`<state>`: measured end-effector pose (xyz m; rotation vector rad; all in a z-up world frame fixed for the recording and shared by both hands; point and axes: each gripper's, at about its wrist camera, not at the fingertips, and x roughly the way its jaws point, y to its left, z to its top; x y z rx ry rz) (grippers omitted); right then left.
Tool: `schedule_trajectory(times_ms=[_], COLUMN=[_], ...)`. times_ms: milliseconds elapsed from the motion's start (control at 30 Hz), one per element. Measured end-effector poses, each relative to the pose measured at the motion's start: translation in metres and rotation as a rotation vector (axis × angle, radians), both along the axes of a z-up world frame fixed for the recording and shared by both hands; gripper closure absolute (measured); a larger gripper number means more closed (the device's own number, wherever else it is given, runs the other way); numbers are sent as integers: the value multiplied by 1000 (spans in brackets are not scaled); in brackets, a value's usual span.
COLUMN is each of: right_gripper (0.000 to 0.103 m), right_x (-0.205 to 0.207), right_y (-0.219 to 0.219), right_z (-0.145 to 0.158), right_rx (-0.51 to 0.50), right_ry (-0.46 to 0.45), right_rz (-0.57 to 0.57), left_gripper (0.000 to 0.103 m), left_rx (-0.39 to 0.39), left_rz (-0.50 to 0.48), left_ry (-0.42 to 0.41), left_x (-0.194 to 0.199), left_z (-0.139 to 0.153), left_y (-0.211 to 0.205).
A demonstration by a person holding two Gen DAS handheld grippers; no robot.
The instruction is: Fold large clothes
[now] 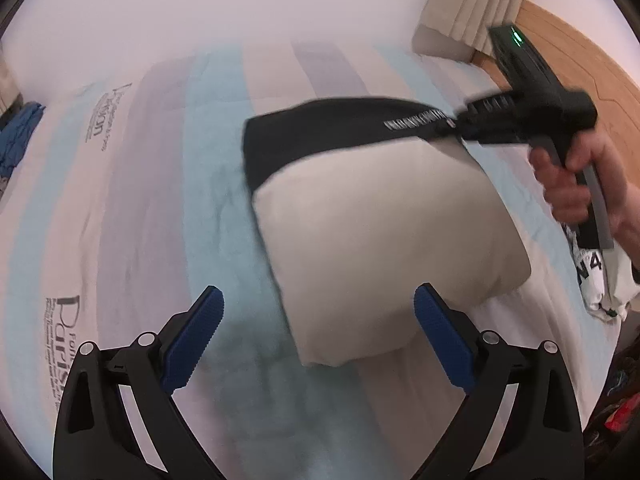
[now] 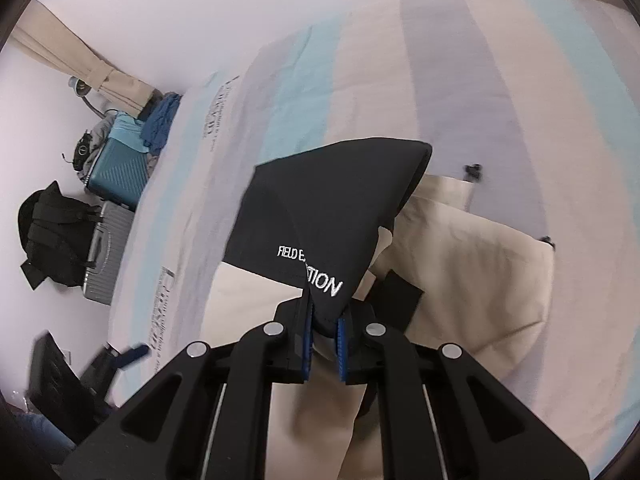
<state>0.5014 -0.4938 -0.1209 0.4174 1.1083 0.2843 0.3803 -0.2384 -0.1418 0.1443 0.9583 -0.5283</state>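
Observation:
A large beige garment [image 1: 384,216] with a black panel [image 1: 320,136] lies folded on the striped bedspread [image 1: 168,184]. In the left wrist view my left gripper [image 1: 318,304] stands open just above the garment's near corner, nothing between its blue pads. A hand holds my right gripper [image 1: 460,122] at the far right, shut on the black edge. In the right wrist view the right gripper [image 2: 325,314] pinches the black fabric [image 2: 328,208] with white lettering and lifts it over the beige cloth [image 2: 472,272]. The left gripper [image 2: 132,354] shows blurred at the lower left.
A white garment with black print [image 1: 596,276] lies at the bed's right edge. Beyond the bed's left side stand a teal suitcase [image 2: 116,164], a grey suitcase [image 2: 104,256] and a black backpack [image 2: 52,240]. Beige curtains [image 1: 472,4] hang over a wooden floor [image 1: 580,48].

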Motion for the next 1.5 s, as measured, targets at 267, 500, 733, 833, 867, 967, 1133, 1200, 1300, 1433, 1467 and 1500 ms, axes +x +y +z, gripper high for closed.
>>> schedule_trajectory(times_ms=[267, 500, 733, 833, 867, 967, 1133, 1200, 1300, 1433, 1467, 1500], right_gripper=[95, 95, 91, 65, 40, 27, 25, 21, 18, 18, 18, 17], right_x=[-4, 5, 11, 4, -1, -14, -33, -39, -50, -56, -58, -59], right_y=[-18, -9, 5, -1, -6, -19, -40, -45, -56, -76, -79, -83], right_z=[-39, -82, -92, -80, -75, -72, -87, -91, -99, -115, -121, -125], right_rx=[-110, -141, -235, -251, -229, -206, -174, -145, -56, 114, 153, 182], right_ry=[50, 92, 116, 106, 90, 89, 133, 146, 168, 215, 228, 236], right_rz=[-48, -57, -21, -44, -46, -71, -112, -132, -162, -194, -196, -202], left_gripper=[8, 5, 5, 6, 6, 6, 6, 6, 6, 5, 5, 5], left_rx=[27, 88, 76, 44, 33, 58, 21, -5, -42, -120, -139, -159], left_rz=[23, 4, 25, 8, -6, -46, -53, -48, -50, -48, -48, -48], left_ry=[40, 90, 222, 272, 277, 261, 328, 366, 412, 476, 492, 512], left_x=[73, 93, 103, 109, 112, 121, 138, 144, 150, 155, 156, 157], left_z=[-28, -68, -85, -75, -72, -68, -76, -80, -88, -99, -102, -106], left_y=[-23, -45, -44, -39, -37, -34, -25, -21, -20, -19, -18, -18])
